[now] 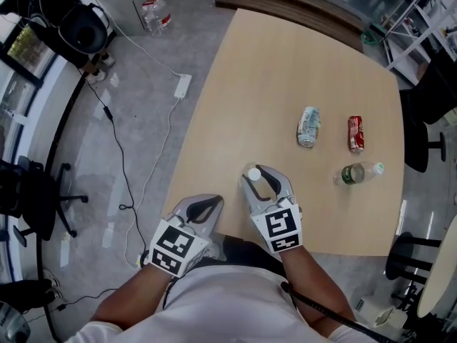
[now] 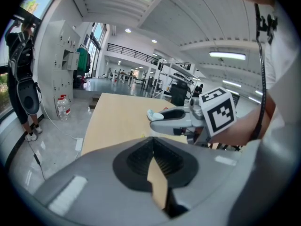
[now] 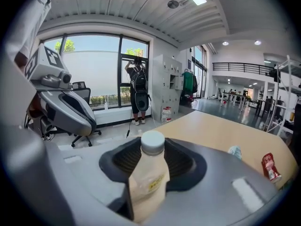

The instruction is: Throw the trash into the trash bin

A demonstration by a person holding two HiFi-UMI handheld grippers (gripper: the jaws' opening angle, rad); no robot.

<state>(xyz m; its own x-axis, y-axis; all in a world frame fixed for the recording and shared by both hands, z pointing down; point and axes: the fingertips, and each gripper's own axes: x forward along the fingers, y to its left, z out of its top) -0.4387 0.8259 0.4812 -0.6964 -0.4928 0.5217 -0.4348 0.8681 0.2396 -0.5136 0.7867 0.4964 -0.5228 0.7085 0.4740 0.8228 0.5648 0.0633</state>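
Item: pale bottle (image 3: 148,175), white cap toward the jaw tips, long axis in line with the jaws. Clamped in right gripper (image 1: 265,181) over the table's (image 1: 285,70) near edge. Left gripper (image 1: 203,207): jaws together, empty.

My table (image 1: 271,84) is pale wood. A red can (image 1: 355,133) lies on it. A crushed pale can (image 1: 308,126) lies left of the red can, and a green bottle (image 1: 355,173) lies on its side nearer me.
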